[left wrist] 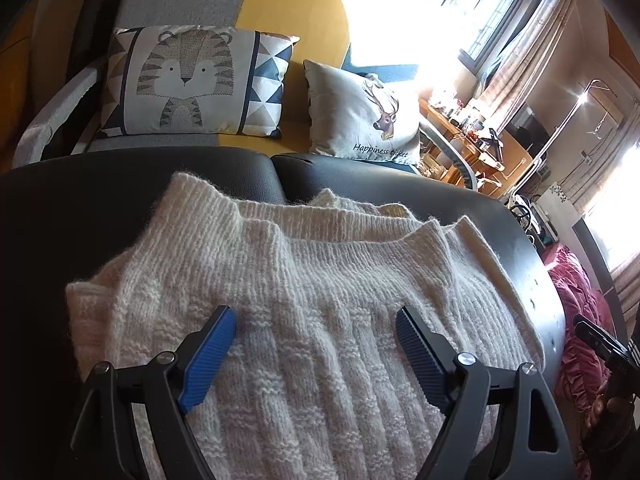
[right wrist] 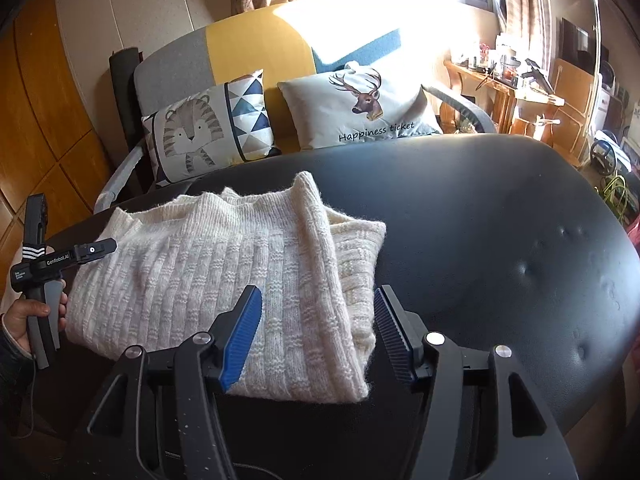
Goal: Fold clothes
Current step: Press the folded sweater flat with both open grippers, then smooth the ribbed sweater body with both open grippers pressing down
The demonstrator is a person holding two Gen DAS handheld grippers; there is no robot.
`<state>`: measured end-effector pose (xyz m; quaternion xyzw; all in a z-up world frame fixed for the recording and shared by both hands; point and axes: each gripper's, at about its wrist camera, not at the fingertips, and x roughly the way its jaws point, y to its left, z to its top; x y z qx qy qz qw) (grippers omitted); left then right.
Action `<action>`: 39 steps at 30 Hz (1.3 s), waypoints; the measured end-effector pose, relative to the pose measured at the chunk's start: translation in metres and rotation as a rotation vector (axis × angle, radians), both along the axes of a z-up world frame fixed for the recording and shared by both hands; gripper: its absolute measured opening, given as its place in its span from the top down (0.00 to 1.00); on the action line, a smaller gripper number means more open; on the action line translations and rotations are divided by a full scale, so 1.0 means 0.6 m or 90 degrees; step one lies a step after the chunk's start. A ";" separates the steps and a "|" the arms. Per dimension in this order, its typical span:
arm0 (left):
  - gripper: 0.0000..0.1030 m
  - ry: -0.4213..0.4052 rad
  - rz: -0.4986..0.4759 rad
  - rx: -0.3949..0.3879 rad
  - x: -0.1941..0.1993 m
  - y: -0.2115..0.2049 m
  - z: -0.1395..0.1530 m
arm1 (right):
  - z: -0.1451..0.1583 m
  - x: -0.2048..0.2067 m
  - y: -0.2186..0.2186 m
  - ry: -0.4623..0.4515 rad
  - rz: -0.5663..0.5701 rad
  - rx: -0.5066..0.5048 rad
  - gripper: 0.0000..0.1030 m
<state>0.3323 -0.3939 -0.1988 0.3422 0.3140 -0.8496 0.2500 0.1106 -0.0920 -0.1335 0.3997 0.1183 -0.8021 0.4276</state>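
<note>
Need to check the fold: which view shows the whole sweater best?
Right wrist view: the white sweater shows nearly whole, folded on the black surface. Left wrist view is closer; the sweater runs off the frame's bottom.

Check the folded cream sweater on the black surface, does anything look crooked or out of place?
Slightly. The folded cream knit sweater is not squared up: on its right side a lower layer sticks out past the top fold, and the ribbed edges at the far end sit uneven. Nothing looks spilled or damaged on the black padded surface.
</note>
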 end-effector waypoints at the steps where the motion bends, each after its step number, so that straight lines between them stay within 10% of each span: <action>1: 0.18 -0.005 0.001 -0.001 0.000 -0.001 -0.001 | -0.003 0.002 -0.002 -0.003 0.001 0.001 0.40; 24: 0.17 -0.114 -0.015 -0.083 0.021 0.012 0.012 | -0.079 -0.004 -0.079 -0.074 0.028 0.030 0.26; 39: 0.17 -0.112 0.060 -0.103 0.035 0.014 0.012 | -0.063 0.007 -0.116 0.020 0.038 0.008 0.26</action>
